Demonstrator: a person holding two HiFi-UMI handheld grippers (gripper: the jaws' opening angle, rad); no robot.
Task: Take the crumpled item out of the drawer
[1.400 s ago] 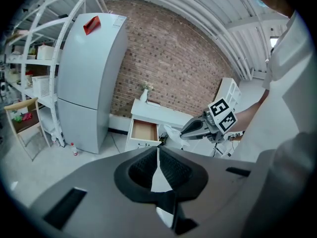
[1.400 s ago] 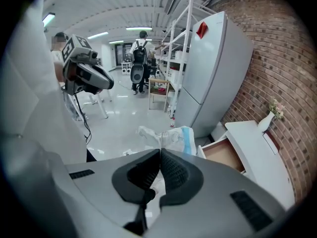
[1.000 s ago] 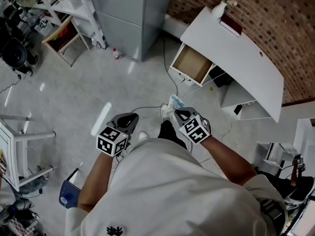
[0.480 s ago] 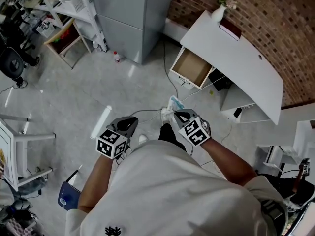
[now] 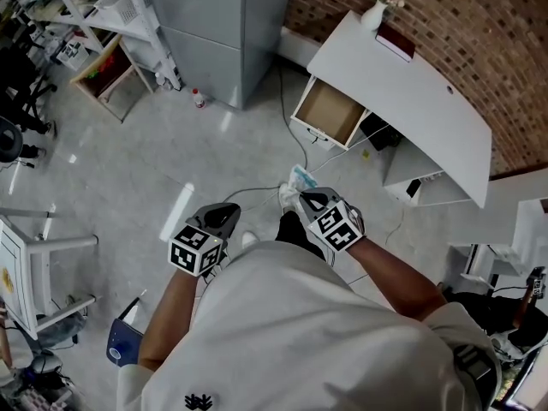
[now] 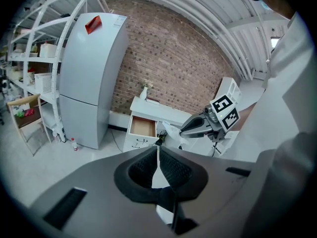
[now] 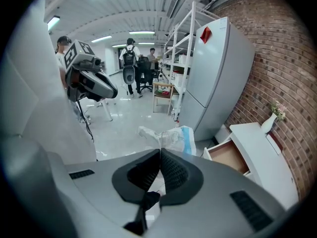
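The crumpled item (image 5: pixel 296 181), a white and blue plastic wrapper, is out of the drawer and sticks out past the tips of my right gripper (image 5: pixel 301 197), which is shut on it. In the right gripper view the crumpled wrapper (image 7: pixel 171 136) shows just beyond the gripper (image 7: pixel 159 150). The open wooden drawer (image 5: pixel 330 112) of the white desk (image 5: pixel 411 92) lies farther ahead and looks empty. My left gripper (image 5: pixel 229 210) hangs to the left at the same height, shut with nothing in it. In the left gripper view its tips (image 6: pixel 157 152) meet, and the drawer (image 6: pixel 142 127) shows beyond them.
A grey fridge (image 5: pixel 224 31) stands left of the desk, with white shelving (image 5: pixel 111 15) and a small bottle (image 5: pixel 199 98) beside it. Cables (image 5: pixel 282 110) trail on the floor near the drawer. A vase (image 5: pixel 372 14) stands on the desk's far end. People (image 7: pixel 130 58) stand far off.
The right gripper keeps its hold on the crumpled wrapper. Both grippers sit almost where they were; the head view has drifted slightly, so the desk and drawer show a little higher.
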